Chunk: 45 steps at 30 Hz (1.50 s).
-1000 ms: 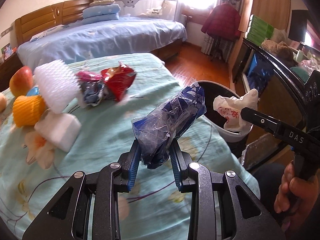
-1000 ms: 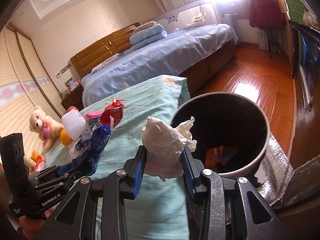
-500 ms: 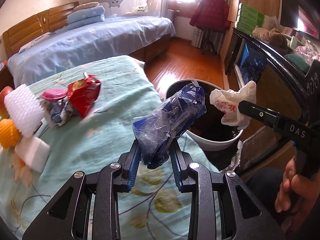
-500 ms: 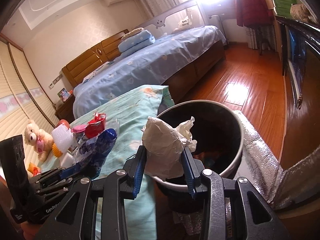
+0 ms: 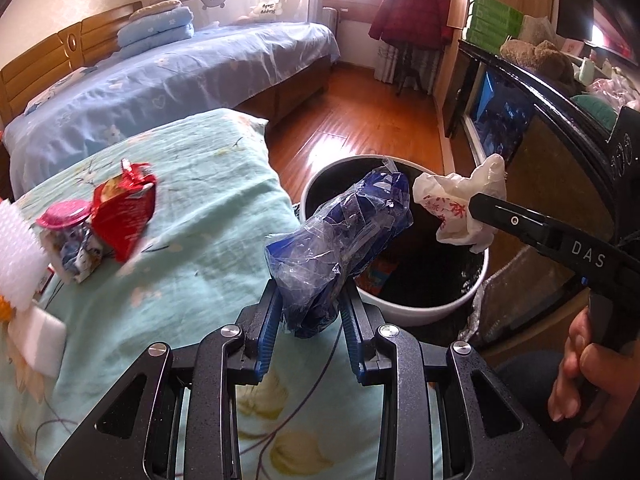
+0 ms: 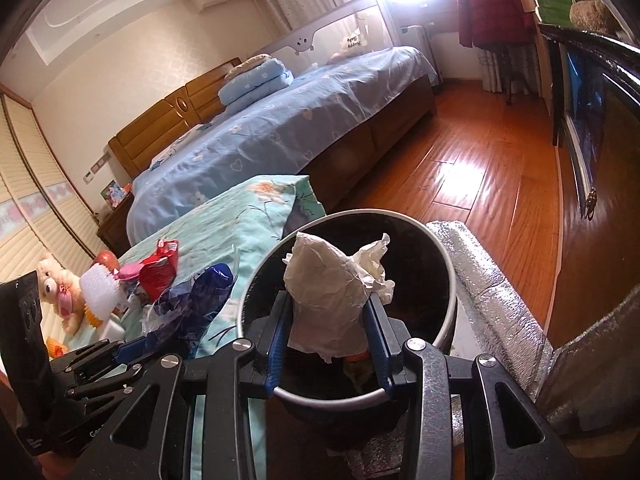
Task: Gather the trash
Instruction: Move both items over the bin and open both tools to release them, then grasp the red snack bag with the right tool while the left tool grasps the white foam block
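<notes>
**Inspector A:** Starting at the left. The left gripper (image 5: 308,312) has its jaws closed tight on the lower end of the blue plastic wrapper (image 5: 340,248). Most of the wrapper stands free above the pads, leaning toward one o'clock. In the left wrist view its upper end overlaps the near rim of the trash bin (image 5: 424,312), but the gripper itself is over the bedspread (image 5: 192,248).

**Inspector B:** So the risk there?

**Inspector A:** Let go from this position and I judge it lands on the bed or the floor, not in the bin.

**Inspector B:** And the right?

**Inspector A:** The right gripper (image 6: 327,334) is clamped on the crumpled white paper (image 6: 332,292), held over the bin mouth. That one looks placed. The paper is light and bulky; it may cling to a pad or catch the rim.

**Inspector B:** Anything left behind?

**Inspector A:** The red wrapper (image 5: 124,216) and more litter remain at nine o'clock on the bedspread.
</notes>
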{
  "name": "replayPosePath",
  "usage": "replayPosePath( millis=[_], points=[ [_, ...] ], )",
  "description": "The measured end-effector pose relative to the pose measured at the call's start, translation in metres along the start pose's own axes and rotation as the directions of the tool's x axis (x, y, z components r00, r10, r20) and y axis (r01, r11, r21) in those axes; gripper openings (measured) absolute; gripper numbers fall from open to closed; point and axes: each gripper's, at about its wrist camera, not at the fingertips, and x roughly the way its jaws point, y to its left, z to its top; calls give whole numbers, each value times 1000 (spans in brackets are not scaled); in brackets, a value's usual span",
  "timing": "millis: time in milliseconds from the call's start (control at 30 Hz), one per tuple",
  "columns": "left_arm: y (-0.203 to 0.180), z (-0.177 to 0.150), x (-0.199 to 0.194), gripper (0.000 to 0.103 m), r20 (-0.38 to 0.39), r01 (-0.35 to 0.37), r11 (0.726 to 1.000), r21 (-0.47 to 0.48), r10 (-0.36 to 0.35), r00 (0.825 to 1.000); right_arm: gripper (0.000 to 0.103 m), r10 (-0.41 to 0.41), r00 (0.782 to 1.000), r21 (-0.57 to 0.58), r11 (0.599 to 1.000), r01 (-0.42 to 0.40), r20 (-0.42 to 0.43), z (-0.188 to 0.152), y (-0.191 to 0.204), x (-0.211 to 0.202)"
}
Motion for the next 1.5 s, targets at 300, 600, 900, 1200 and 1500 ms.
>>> replayPosePath(
  millis=[300, 600, 900, 1200, 1500],
  points=[
    [-9, 15, 16, 29, -14, 11, 1000, 12, -11, 1000, 39, -16, 1000, 21, 1000, 17, -10, 9, -15, 10],
    [-16, 24, 28, 31, -26, 15, 1000, 26, -15, 1000, 40, -24, 999, 30, 999, 24, -27, 16, -22, 20],
    [-16, 28, 31, 43, -22, 24, 1000, 15, -24, 999, 43, -40, 999, 30, 999, 41, -31, 20, -26, 25],
    [2, 9, 12, 64, -3, 35, 999, -40, -35, 999, 82, -19, 1000, 64, 998, 20, -9, 19, -26, 16],
    [50, -28, -18, 66, 13, -19, 986, -163, 22, 1000, 84, 27, 999, 30, 999, -26, -23, 3, 10, 14]
  ],
)
